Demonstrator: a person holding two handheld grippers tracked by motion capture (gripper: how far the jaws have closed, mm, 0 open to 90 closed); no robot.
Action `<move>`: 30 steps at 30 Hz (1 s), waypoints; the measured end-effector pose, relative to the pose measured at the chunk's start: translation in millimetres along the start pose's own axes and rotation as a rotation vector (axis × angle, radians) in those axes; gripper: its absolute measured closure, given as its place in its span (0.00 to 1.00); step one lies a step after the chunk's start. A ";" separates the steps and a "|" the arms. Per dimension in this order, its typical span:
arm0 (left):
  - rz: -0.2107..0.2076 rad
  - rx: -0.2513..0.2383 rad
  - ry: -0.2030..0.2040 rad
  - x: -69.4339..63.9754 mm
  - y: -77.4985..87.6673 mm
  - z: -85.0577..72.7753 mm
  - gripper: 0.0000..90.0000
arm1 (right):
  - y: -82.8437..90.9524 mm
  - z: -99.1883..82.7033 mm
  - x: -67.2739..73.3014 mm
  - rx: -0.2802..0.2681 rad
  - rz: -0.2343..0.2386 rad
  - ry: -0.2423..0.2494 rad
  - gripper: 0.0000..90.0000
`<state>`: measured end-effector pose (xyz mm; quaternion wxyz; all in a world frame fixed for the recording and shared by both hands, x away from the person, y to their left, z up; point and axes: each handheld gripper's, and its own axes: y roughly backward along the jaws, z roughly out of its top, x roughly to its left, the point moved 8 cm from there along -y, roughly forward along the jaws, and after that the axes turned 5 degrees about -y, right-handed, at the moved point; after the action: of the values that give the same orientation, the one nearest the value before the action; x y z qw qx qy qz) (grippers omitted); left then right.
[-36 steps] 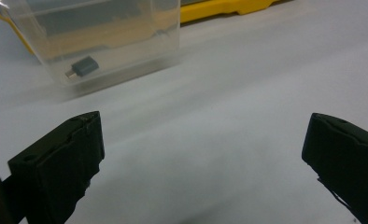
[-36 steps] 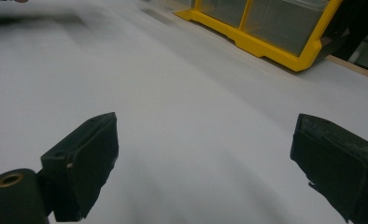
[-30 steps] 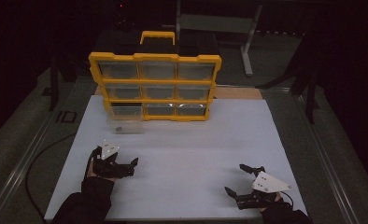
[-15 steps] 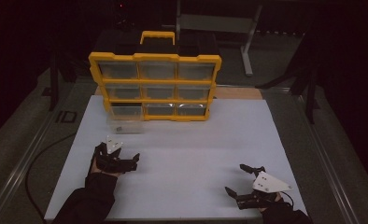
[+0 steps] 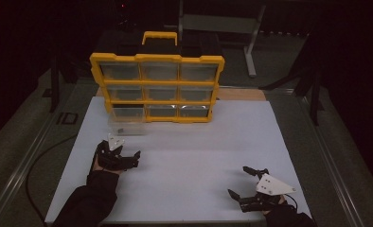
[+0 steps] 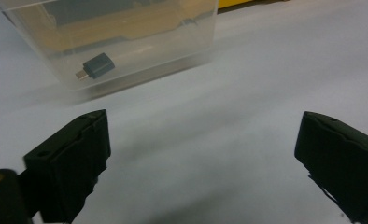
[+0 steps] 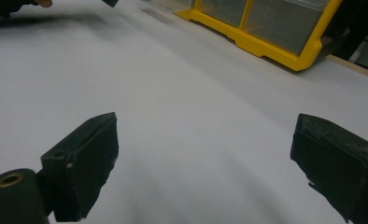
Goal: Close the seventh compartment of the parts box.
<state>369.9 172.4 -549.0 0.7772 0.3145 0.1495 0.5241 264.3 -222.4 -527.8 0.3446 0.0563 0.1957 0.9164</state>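
Here, left claw [image 6: 201,154] wide open — holding nothing.

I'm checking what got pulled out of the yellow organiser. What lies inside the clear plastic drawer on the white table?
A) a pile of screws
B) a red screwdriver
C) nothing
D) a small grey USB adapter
D: the left gripper view shows a small grey adapter with a metal plug lying in the clear plastic drawer.
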 end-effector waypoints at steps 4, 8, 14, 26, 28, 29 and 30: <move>0.013 -0.004 0.002 2.9 -0.1 1.5 0.12 | 0.1 0.0 0.1 0.000 0.000 0.000 0.09; 0.017 -0.003 0.002 5.3 -0.7 1.8 0.17 | 0.0 0.0 0.1 0.001 0.000 0.000 0.09; 0.031 -0.001 -0.018 4.3 -1.7 2.9 0.42 | -0.1 -0.2 0.2 0.002 0.000 -0.001 0.09; 0.052 -0.008 -0.032 6.6 -2.7 7.8 0.75 | -0.2 -0.3 0.5 0.003 0.002 -0.001 0.09; 0.049 -0.009 -0.029 7.3 -2.8 8.6 0.79 | -0.2 -0.2 0.3 0.002 0.001 -0.001 0.09; 0.047 -0.010 -0.030 7.9 -3.0 9.0 0.84 | -0.1 -0.3 0.2 0.003 0.001 -0.001 0.09; 0.043 -0.012 -0.028 8.2 -3.3 9.5 0.87 | -0.2 -0.3 0.2 0.003 0.001 -0.001 0.09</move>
<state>380.9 175.9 -543.1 0.7697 0.3203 0.1287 0.5371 264.2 -222.2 -528.2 0.3441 0.0573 0.1970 0.9163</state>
